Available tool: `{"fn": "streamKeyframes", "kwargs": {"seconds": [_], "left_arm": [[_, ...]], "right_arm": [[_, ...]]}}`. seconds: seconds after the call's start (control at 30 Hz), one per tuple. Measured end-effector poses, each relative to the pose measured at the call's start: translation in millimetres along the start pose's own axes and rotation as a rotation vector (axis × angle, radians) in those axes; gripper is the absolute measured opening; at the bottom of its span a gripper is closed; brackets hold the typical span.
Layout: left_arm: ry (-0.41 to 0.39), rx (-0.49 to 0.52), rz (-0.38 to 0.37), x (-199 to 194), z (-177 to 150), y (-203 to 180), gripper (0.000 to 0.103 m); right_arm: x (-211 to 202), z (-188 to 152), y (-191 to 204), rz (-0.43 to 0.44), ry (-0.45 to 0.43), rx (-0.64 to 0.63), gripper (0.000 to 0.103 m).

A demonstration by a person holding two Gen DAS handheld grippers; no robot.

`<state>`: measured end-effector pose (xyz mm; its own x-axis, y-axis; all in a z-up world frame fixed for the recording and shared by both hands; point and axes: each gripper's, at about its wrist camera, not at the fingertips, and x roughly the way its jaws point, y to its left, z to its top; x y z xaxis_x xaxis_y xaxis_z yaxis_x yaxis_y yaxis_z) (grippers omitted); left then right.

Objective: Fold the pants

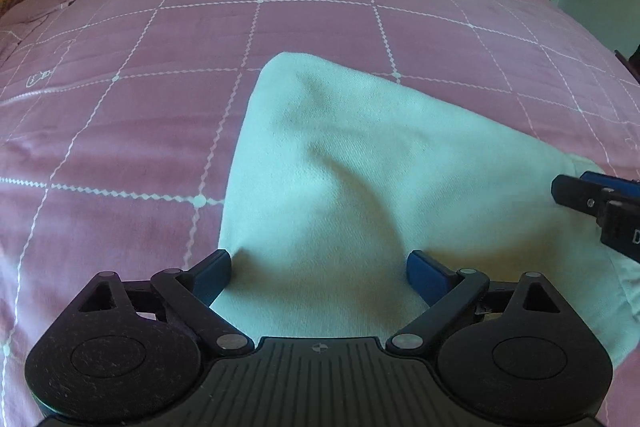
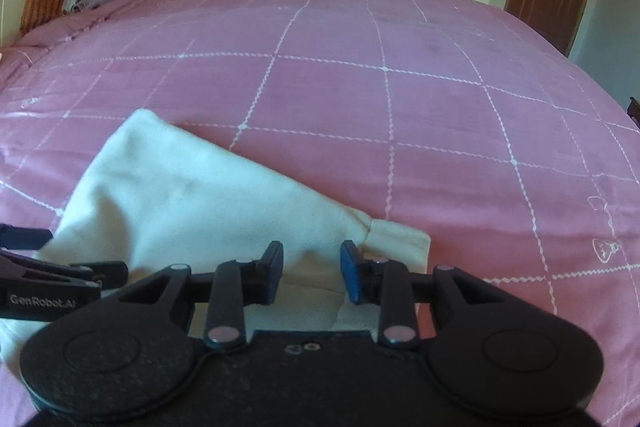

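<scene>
Black left gripper [image 1: 319,273] at six o'clock, jaws spread wide, pale pants [image 1: 360,167] between pads but not pinched: released. Right gripper [image 2: 312,271] partly parted over hem near cuff, pads not visibly pressing, likely also let go. Pants lie folded in wedge on pink checked bedspread [image 2: 400,87], tip toward eleven o'clock, apparently laid down after fold.
</scene>
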<state>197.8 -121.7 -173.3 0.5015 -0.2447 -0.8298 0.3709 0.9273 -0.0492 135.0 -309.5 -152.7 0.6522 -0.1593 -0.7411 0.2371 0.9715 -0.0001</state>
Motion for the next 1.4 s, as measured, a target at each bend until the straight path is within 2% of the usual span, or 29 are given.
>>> {"fn": "streamKeyframes", "kwargs": {"seconds": [0.13,0.27,0.33,0.5,0.73,0.83,0.9,0.97,1.07,1.13,1.2,1.4], "left_arm": [[-0.009,0.03,-0.007,-20,-27,-4,0.094],[-0.015,0.0,-0.014,-31,-47,-4,0.094],[-0.024,-0.007,-0.008,-34,-52,-4,0.094],[-0.035,-0.006,-0.002,-38,-60,-5,0.094],[-0.039,0.008,-0.027,-56,-57,1,0.094],[-0.084,0.028,-0.01,-72,-53,5,0.094],[-0.107,0.046,0.006,-78,-50,10,0.094],[-0.107,0.037,0.029,-79,-46,20,0.094],[-0.081,0.0,0.041,-72,-42,35,0.094],[-0.059,-0.022,0.023,-67,-42,43,0.094],[-0.046,-0.039,0.0,-62,-43,49,0.094],[0.041,-0.145,-0.104,-33,-42,68,0.094]], "right_arm": [[-40,-20,14,0.025,-0.076,-0.05,0.032],[-43,-58,19,0.014,-0.013,-0.103,0.032],[-42,-75,18,0.011,-0.029,-0.117,0.032],[-43,-75,24,-0.016,-0.031,-0.114,0.034],[-64,-84,15,0.016,-0.042,-0.096,0.033],[-73,-81,10,0.012,-0.036,-0.06,0.044],[-77,-79,3,0.034,-0.034,-0.023,0.045],[-81,-78,-2,0.04,-0.033,-0.005,0.045],[-78,-79,-8,0.048,-0.015,0.02,0.054],[-77,-80,-13,0.061,-0.005,0.044,0.062],[-76,-80,-17,0.058,0.01,0.071,0.077],[-66,-83,-49,0.178,0.074,0.284,0.077]]}}
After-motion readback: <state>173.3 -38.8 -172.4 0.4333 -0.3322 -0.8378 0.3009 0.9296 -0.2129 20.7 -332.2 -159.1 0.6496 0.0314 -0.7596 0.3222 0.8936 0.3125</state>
